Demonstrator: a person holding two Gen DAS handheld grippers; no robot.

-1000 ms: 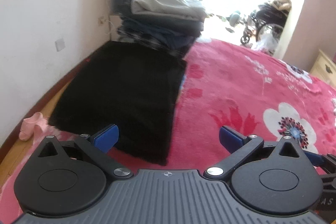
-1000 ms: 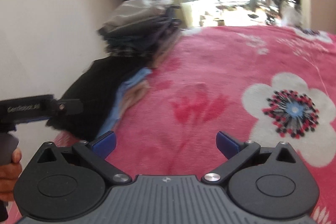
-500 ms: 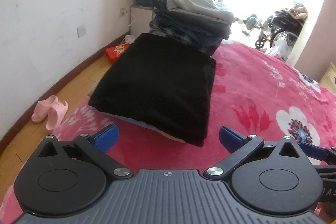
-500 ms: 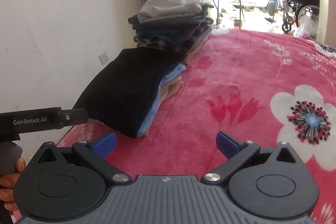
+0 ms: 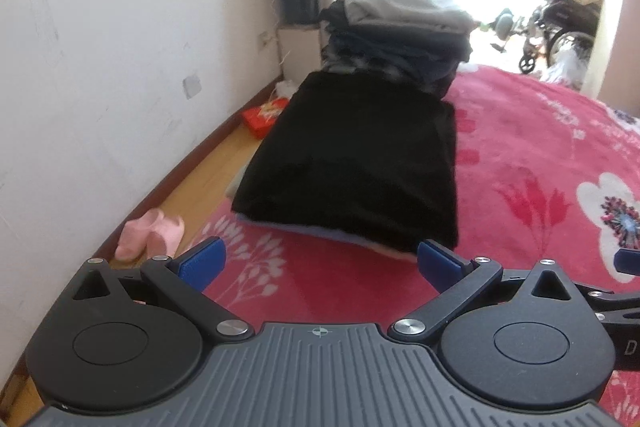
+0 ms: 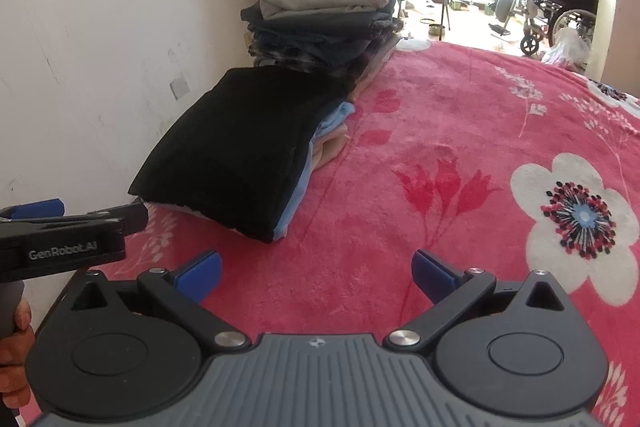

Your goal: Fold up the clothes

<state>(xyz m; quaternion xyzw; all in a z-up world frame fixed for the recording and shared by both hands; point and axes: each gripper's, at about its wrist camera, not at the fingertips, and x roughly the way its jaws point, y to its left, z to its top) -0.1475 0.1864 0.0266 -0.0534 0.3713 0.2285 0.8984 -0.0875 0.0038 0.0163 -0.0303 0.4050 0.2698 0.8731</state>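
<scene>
Both grippers are held spread wide above the bed, nothing caught between the blue pads. The left gripper is aimed at the folded black garment, which is laid on top of a low pile of pale blue and beige clothes along the bed's left edge. Just behind it, toward the far left corner of the bed, a taller stack of folded clothes is seen, topped with a grey piece. The right gripper is pointed over the bare pink flowered blanket, to the right of the black garment. Pink slippers are spotted on the wooden floor beside the bed, and a wheelchair is seen in the bright doorway beyond.
</scene>
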